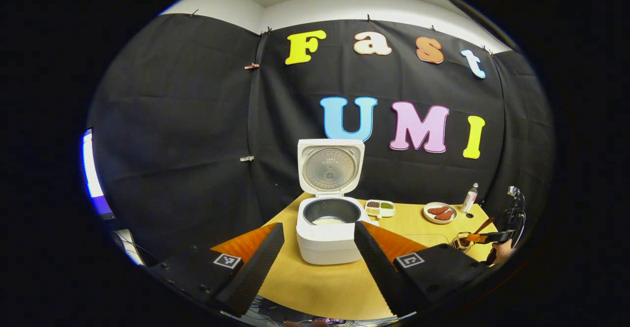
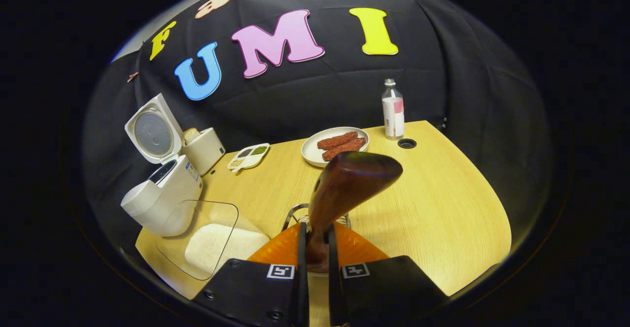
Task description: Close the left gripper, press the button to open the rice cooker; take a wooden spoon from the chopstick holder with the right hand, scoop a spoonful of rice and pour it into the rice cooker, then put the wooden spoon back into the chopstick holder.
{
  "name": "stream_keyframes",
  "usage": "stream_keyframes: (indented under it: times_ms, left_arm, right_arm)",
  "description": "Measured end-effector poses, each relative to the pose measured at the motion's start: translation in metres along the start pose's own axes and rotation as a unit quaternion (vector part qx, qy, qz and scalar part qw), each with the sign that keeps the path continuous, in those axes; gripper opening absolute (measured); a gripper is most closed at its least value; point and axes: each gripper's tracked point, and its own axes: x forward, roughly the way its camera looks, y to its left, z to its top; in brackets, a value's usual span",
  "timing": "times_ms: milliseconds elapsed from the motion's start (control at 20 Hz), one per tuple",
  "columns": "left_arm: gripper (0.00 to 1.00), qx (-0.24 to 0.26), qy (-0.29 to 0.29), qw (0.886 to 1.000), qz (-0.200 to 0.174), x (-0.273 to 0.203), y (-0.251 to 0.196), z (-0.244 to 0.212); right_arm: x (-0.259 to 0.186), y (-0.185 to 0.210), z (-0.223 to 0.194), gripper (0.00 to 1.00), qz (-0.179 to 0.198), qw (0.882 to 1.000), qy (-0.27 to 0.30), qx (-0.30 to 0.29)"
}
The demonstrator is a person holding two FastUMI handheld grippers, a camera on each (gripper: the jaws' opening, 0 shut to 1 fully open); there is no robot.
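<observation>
The white rice cooker [image 1: 327, 241] stands on the wooden table [image 1: 315, 287] with its lid [image 1: 330, 167] up, and something pale lies in the bottom of the inner pot [image 1: 329, 221]. My left gripper [image 1: 319, 226] is open in front of it, one finger on each side and apart from it. My right gripper [image 2: 315, 228] is shut on the handle of the wooden spoon [image 2: 352, 179], just above the wire chopstick holder [image 2: 295, 213]. In the left gripper view the right gripper [image 1: 497, 238] and the spoon [image 1: 482, 227] are at the far right. A clear box of rice [image 2: 211, 243] lies beside the cooker [image 2: 162, 194].
A divided dish of beans [image 1: 379, 208], a plate of reddish food [image 2: 334, 145] and a small bottle [image 2: 393, 110] stand toward the back. A white container [image 2: 204, 149] sits behind the cooker. A lit screen [image 1: 91, 169] is off to the left.
</observation>
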Motion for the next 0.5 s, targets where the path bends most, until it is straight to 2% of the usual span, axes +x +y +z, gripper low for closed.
stream_keyframes:
  times_ms: [100, 250, 400, 500]
  left_arm:
    - [0.98, 0.001, 0.000, 1.000, 0.001, 0.001, 0.003, 0.000]
    - [0.98, 0.000, 0.000, 1.000, 0.000, 0.003, 0.005, 0.000]
    - [0.98, -0.001, -0.003, 1.000, -0.005, 0.005, 0.008, 0.000]
    - [0.98, 0.001, -0.006, 1.000, -0.010, 0.006, 0.011, 0.001]
  right_arm:
    - [-0.005, -0.007, 0.011, 0.20, -0.007, 1.000, -0.012, 0.003]
    - [-0.016, -0.003, 0.033, 0.20, 0.004, 0.999, -0.032, 0.024]
    - [-0.033, 0.005, 0.052, 0.20, 0.003, 0.999, -0.052, 0.003]
    - [-0.045, 0.025, 0.064, 0.20, 0.021, 0.998, -0.062, -0.004]
